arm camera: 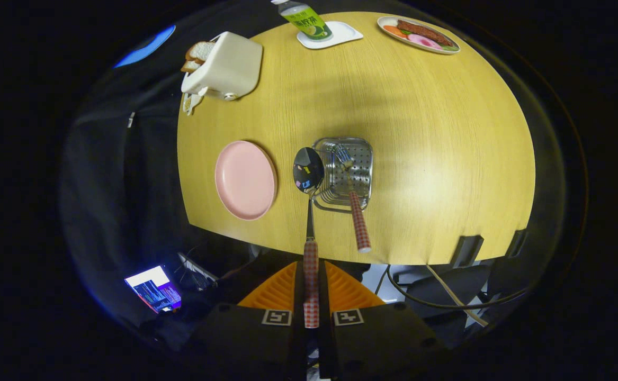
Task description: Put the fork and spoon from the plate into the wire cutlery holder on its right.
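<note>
Fingers: my gripper [311, 296] has both fingers pinched on the checked handle of the spoon [309, 211], gripping it low on the handle, with the handle's end showing between the fingers.

Spoon: it runs straight ahead from the fingers, bowl out front. The bowl hangs over the holder's left rim, between the plate and the basket. I cannot tell whether it touches the rim.

Wire cutlery holder: the wire cutlery holder [363, 159] sits just ahead and slightly right of the spoon's bowl, on the wooden table [446, 159].

Fork: the fork [355, 206] is already in the holder, tines down inside, checked handle leaning out over the near rim toward me.

Plate: the pink plate [245, 180] lies left of the holder, bare of cutlery.

Step in hand: by my reading, fork done, spoon lifted and carried; I am at the delivery of the second piece.

Next move calls for: shifting the bowl a little right to get it over the basket's opening, clear of the fork's handle, then lowering and parting the fingers. Risk I judge: bowl catching the rim wire.

Farther out: toaster [226, 66] with bread, a bottle [304, 18] on a coaster, and a plate of food [420, 34] at the far edge.
</note>
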A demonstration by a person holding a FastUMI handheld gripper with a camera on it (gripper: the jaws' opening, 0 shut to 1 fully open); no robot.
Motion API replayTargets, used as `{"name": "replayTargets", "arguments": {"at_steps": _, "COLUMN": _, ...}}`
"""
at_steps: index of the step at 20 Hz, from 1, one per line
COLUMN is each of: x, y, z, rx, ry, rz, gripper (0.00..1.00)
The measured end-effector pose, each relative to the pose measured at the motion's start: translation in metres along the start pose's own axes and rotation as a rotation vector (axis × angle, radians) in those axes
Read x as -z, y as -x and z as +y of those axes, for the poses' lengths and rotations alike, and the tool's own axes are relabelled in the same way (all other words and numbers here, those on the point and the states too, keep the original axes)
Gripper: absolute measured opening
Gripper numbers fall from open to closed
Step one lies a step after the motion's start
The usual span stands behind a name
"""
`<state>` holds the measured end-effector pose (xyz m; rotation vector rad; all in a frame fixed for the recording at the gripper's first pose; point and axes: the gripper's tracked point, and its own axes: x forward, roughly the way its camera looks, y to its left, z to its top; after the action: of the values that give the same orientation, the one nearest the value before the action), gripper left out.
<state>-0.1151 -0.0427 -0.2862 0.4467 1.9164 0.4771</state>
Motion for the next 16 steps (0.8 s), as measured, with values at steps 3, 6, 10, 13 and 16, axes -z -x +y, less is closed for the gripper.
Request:
{"name": "replayTargets", "arguments": {"at_steps": 3, "x": 0.0, "y": -0.006, "z": -0.019, "rx": 0.057, "ry": -0.016, "rz": 0.104, "gripper": 0.14}}
{"name": "replayTargets", "arguments": {"at_steps": 6, "x": -0.012, "y": -0.013, "z": -0.022, "rx": 0.082, "ry": -0.049, "rz": 0.166, "gripper": 0.14}}
{"name": "replayTargets", "arguments": {"at_steps": 10, "x": -0.017, "y": -0.024, "z": -0.024, "rx": 0.14, "ry": -0.058, "rz": 0.265, "gripper": 0.14}}
{"name": "replayTargets", "arguments": {"at_steps": 13, "x": -0.026, "y": -0.029, "z": -0.026, "rx": 0.19, "ry": -0.056, "rz": 0.301, "gripper": 0.14}}
{"name": "replayTargets", "arguments": {"at_steps": 16, "x": -0.035, "y": -0.035, "z": -0.024, "rx": 0.198, "ry": -0.06, "rz": 0.312, "gripper": 0.14}}
